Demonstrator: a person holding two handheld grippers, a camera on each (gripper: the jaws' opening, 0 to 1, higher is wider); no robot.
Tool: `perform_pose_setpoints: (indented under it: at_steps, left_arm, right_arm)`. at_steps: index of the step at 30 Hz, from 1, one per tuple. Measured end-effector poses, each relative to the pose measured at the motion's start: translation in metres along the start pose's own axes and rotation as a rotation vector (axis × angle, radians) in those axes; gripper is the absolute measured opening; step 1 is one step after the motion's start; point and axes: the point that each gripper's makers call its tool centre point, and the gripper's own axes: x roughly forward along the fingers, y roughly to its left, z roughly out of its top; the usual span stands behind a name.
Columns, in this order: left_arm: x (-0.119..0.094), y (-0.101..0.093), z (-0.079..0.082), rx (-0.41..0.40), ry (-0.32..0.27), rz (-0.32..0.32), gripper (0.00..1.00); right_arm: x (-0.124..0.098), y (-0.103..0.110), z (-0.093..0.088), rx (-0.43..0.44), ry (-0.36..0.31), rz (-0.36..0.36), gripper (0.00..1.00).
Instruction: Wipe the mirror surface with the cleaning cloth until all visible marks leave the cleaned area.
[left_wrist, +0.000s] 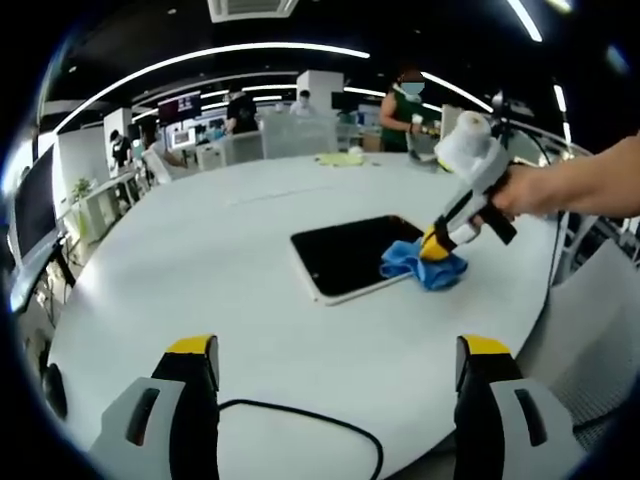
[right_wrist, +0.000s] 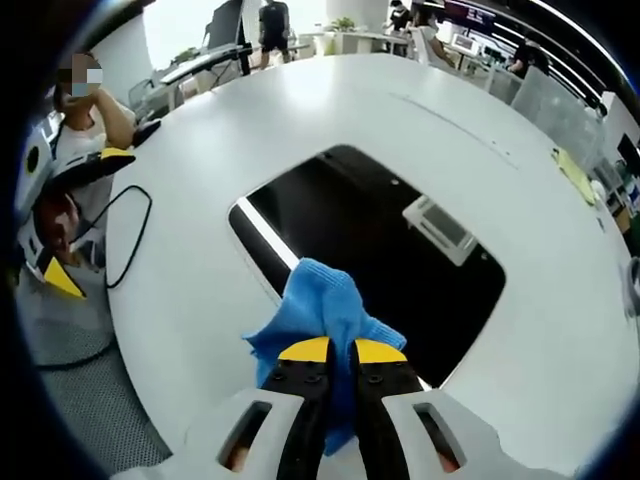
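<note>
Setting: open office with ceiling light strips; work takes place on a large white table (left_wrist: 250, 300), with people and desks well behind it.

Mirror: a dark rectangular mirror (right_wrist: 400, 250) lies flat near the middle of the table, white edge showing along its near side; it reflects a ceiling unit.

Cloth: a blue cloth (right_wrist: 325, 310) is bunched at one corner of the mirror, partly on the glass, partly on the table beside it.

Right gripper: the right gripper (right_wrist: 332, 352) has its jaws nearly together, pinching the cloth and pressing it down at the mirror's edge. In the left gripper view it enters from the right (left_wrist: 440, 240), held by a person's hand (left_wrist: 525, 190).

Left gripper: the left gripper (left_wrist: 340, 360) hovers over bare table, well short of the mirror, jaws spread wide and holding nothing.

Step in hand, judged: wiping has reached only the corner; most of the glass looks unwiped. No marks can be made out at this size.

Method advised: keep the cloth flat under the jaws, sweep in overlapping passes across the mirror, and keep the yellow jaw tips off the glass. The free gripper could steady the mirror's edge.

Surroundings: a black cable (left_wrist: 300, 415) loops on the table between the left gripper and the mirror; a yellow-green item (left_wrist: 340, 158) lies beyond the mirror.

Obstruction: nothing lies on the mirror apart from the cloth; the cable is clear of the wiping path.
</note>
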Motion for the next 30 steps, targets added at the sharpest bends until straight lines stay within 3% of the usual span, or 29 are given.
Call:
perform_pose_setpoints:
  at_steps: [21,30]
  left_arm:
    - [-0.001,0.0,0.002,-0.004,-0.012,0.002,0.99]
    - [0.0,-0.001,0.002,0.003,-0.01,-0.003,0.99]
  right_arm:
    - [-0.016,-0.025,-0.03,0.032,0.034,-0.002,0.03]
    - [-0.018,-0.029,-0.035,0.045,0.043,-0.009,0.03]
